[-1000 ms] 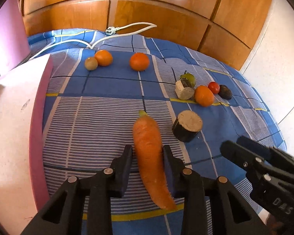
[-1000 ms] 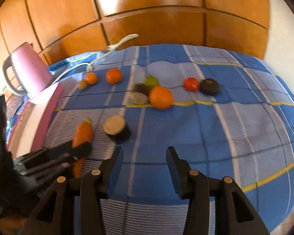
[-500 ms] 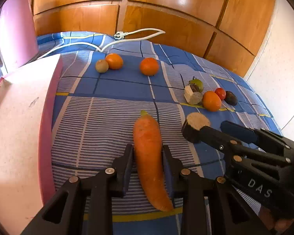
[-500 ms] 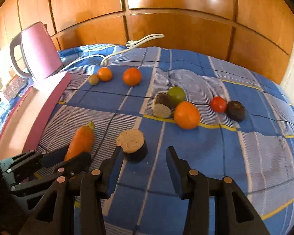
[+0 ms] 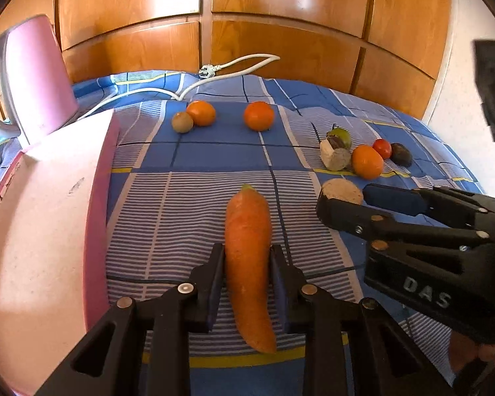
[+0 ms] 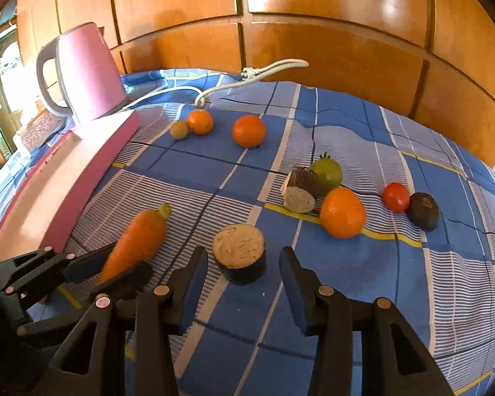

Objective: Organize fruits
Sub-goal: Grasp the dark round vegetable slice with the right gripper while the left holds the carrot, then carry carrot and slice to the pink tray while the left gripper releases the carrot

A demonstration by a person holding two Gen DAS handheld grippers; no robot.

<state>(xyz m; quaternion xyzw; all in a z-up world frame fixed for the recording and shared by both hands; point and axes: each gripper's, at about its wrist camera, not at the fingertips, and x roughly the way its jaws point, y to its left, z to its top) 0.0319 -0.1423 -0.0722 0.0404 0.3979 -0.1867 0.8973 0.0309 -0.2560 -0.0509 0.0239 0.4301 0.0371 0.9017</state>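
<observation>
The left gripper (image 5: 247, 270) pinches the carrot (image 5: 249, 264) around its middle, both pads pressed against its sides after closing in on it; the carrot lies lengthwise on the blue checked cloth (image 5: 188, 204), just beside a pink board (image 5: 49, 217). The right gripper (image 6: 244, 283) stands spread, holding nothing, its fingers on either side of a dark-skinned cut eggplant piece (image 6: 239, 250) without touching it.
</observation>
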